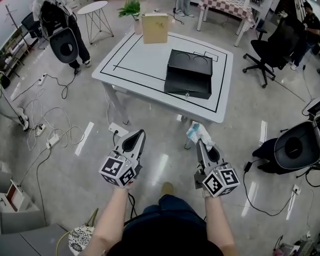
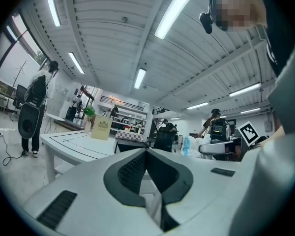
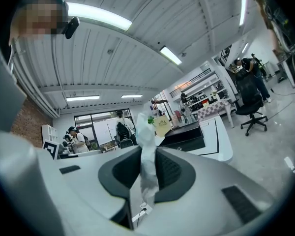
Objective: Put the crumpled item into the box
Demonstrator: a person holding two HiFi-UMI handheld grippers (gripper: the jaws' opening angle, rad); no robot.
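Wad half hidden: lower end buried between the pads of right gripper, only a white-and-bluish tuft poking past the tips (in right gripper view, a pale strip running up the middle, pinched from both sides). Held over bare floor, short of table and well apart from box. Left gripper pressed together at the tips, nothing between. Wearer's head cut off by the bottom edge of head view — just two forearms showing. Hard to say whether box stands open or closed; black, stepped, its inside not visible.

By count: two grippers, one wad, one box, one table, one tan bag upright at the table's far edge.

Near edge of table just ahead of both grippers, its right corner closest to the wad. Open floor between — cables sprawled off to the left, black chair close on the right.
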